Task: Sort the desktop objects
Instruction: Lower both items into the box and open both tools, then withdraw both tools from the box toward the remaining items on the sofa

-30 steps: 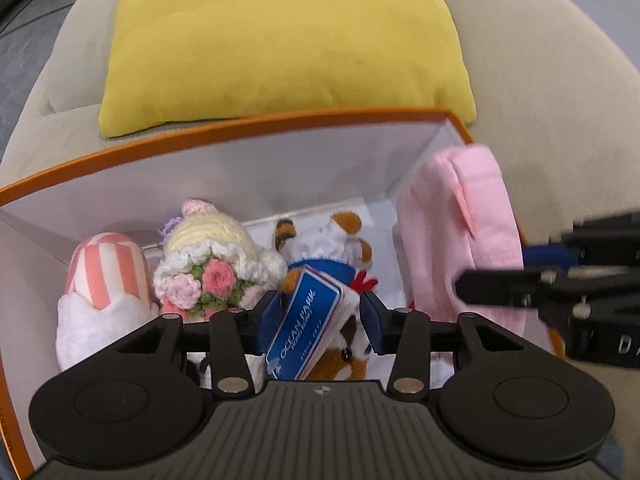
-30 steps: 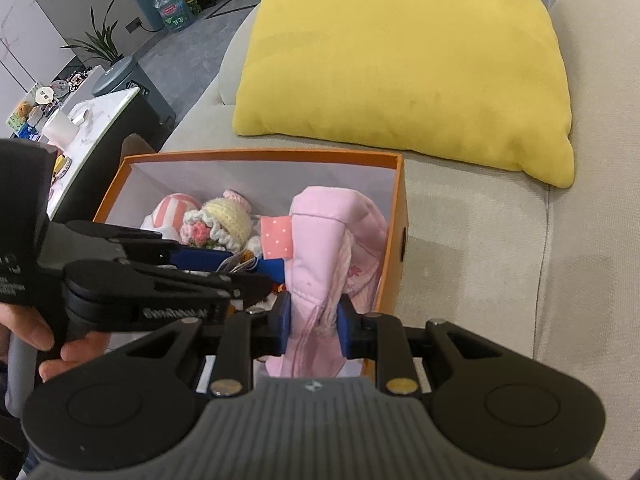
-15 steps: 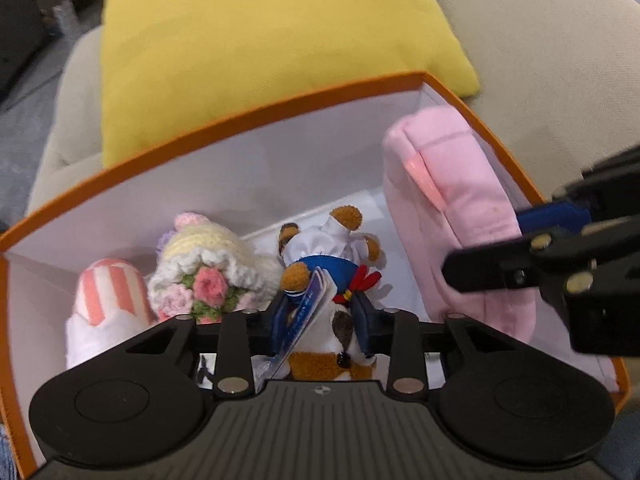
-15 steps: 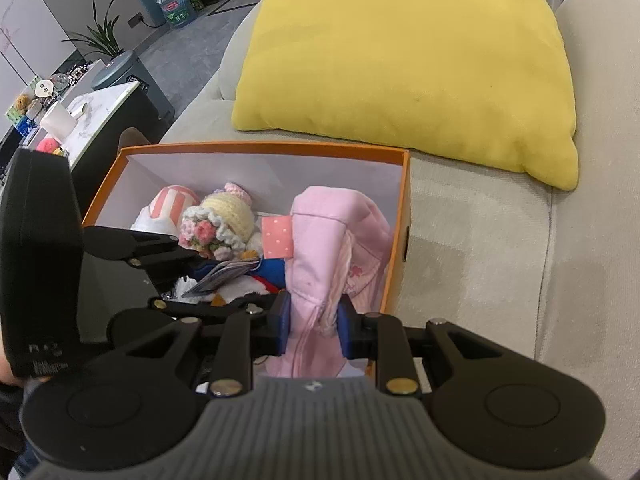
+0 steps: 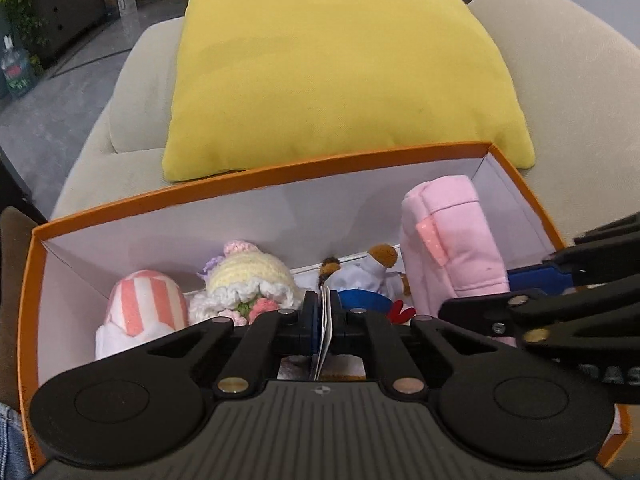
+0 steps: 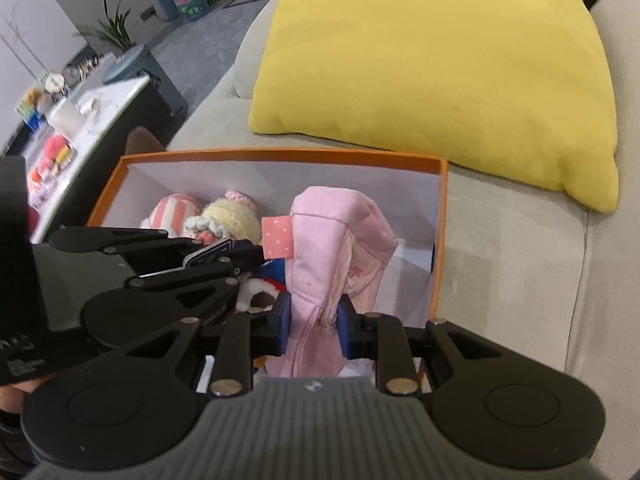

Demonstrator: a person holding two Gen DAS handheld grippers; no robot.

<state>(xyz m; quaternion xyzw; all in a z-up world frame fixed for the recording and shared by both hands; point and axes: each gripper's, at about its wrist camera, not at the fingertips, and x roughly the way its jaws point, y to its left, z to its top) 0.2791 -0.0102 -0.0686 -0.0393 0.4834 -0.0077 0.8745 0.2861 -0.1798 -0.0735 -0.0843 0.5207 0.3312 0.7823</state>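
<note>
An orange box with white inner walls sits on a beige sofa; it also shows in the right wrist view. Inside lie a pink-striped plush, a crocheted doll, a small plush in white and blue and a pink pouch. My left gripper is shut on the plush's blue-and-white paper tag. My right gripper is shut on the pink pouch, which stands upright at the box's right end.
A yellow cushion leans on the sofa just behind the box. In the right wrist view a white table with small items stands at the far left, with a plant and a water bottle beyond.
My left gripper has closed on the plush's tag, which has turned edge-on between the fingers. Both views have pulled back and up. My right gripper keeps its hold on the pouch.
</note>
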